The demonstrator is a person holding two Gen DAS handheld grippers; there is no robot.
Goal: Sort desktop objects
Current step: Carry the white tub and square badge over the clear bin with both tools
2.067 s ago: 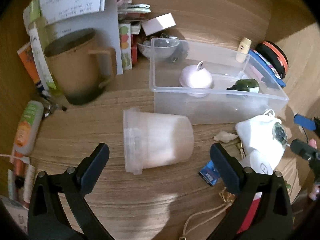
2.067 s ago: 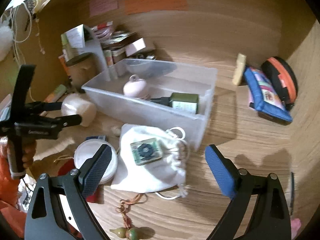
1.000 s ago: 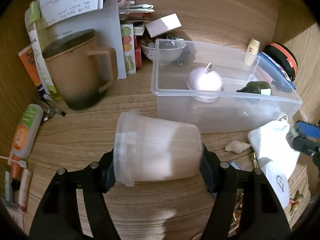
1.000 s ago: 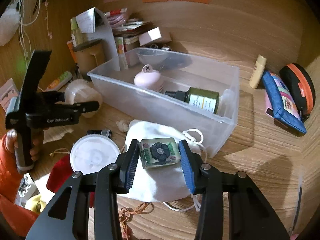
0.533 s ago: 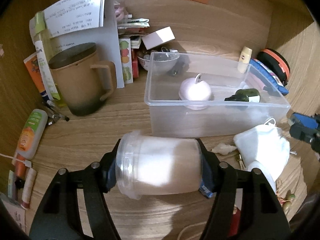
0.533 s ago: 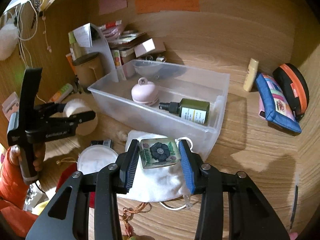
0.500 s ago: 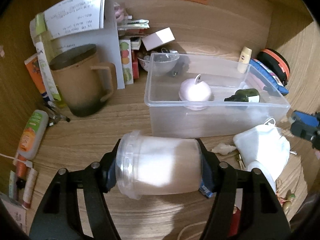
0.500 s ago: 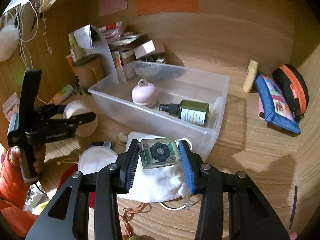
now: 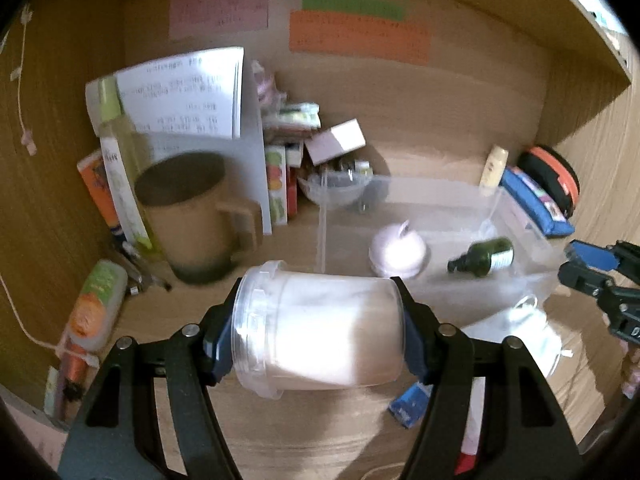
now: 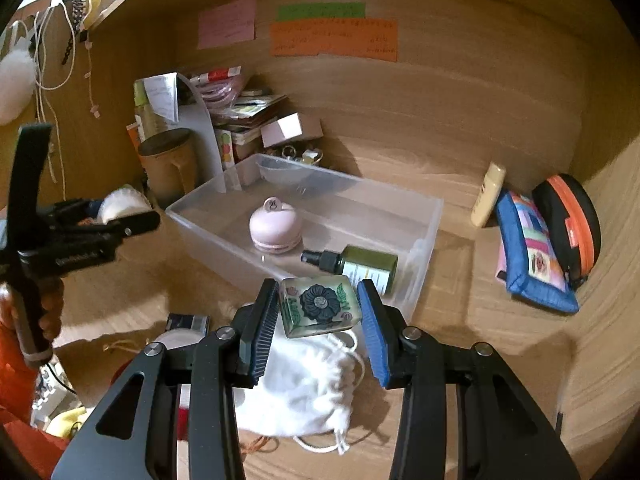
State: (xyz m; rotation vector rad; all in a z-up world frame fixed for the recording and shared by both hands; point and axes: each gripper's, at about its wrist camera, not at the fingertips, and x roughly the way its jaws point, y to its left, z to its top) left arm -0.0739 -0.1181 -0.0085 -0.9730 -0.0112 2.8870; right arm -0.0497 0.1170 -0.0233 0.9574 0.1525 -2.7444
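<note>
The left gripper (image 9: 318, 330) is clenched on a translucent white plastic jar (image 9: 320, 330) lying sideways, rim leftward, clear of the wooden desk (image 9: 280, 432). The right gripper (image 10: 318, 312) clamps a small glassy block with a dark flower (image 10: 319, 306) above a white drawstring pouch (image 10: 300, 392). Beyond stands the clear plastic bin (image 10: 424, 240), holding a pink macaron-shaped case (image 10: 275, 230) and what looks like a green spray bottle (image 10: 360, 266).

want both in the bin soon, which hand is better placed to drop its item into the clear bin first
Probably right: the right gripper holds the flower block just before the clear bin's near wall; the left gripper's jar sits off its corner.
</note>
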